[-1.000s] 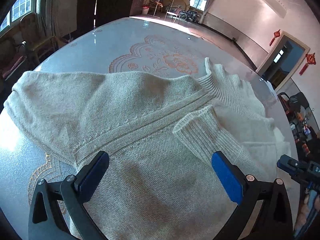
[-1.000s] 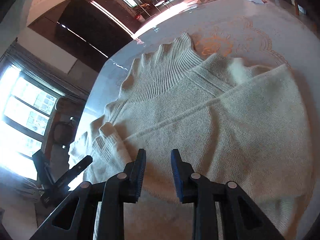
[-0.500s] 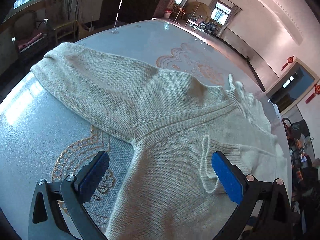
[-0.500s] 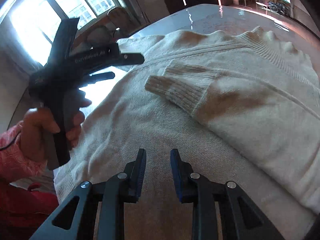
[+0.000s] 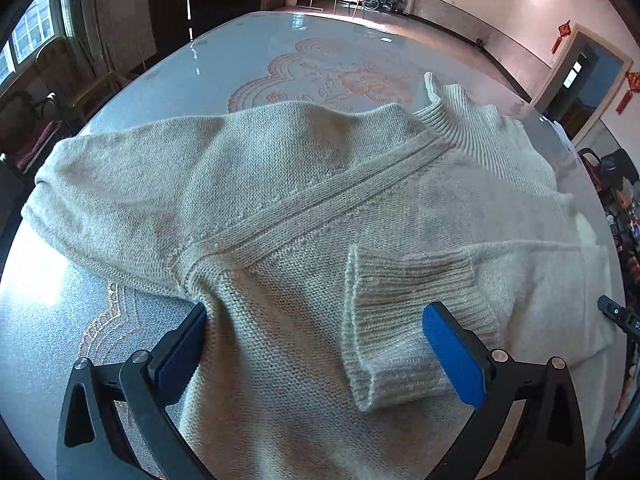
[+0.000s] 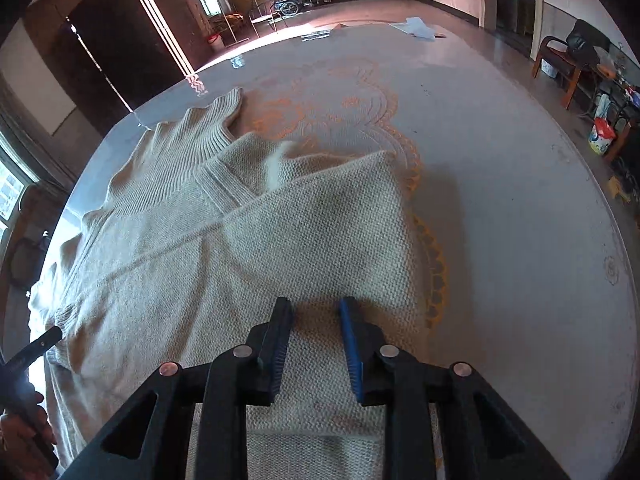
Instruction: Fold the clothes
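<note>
A cream knitted sweater [image 5: 304,208] lies spread on a round grey table [image 5: 280,48] with an orange flower pattern. One sleeve is folded across the body, its ribbed cuff [image 5: 404,312] lying between the fingers of my left gripper [image 5: 320,350]. That gripper is wide open and low over the cloth, its left finger at the armpit seam. The other sleeve [image 5: 120,184] stretches out to the left. My right gripper [image 6: 316,344] hovers over the folded sleeve [image 6: 320,232] near the sweater's right edge, slightly open with nothing between its fingers. The ribbed collar [image 6: 188,144] points away.
Bare table [image 6: 520,200] lies right of the sweater. White papers [image 6: 420,28] rest at its far edge. A hand [image 6: 20,432] holds the left tool at the lower left. Chairs [image 6: 560,56] and a dark cabinet [image 6: 112,40] stand around the room.
The left gripper has come closer over the sweater, so the cuff now lies between its fingers. The right gripper swung from facing the cuff and hand back toward the sweater's right side.
</note>
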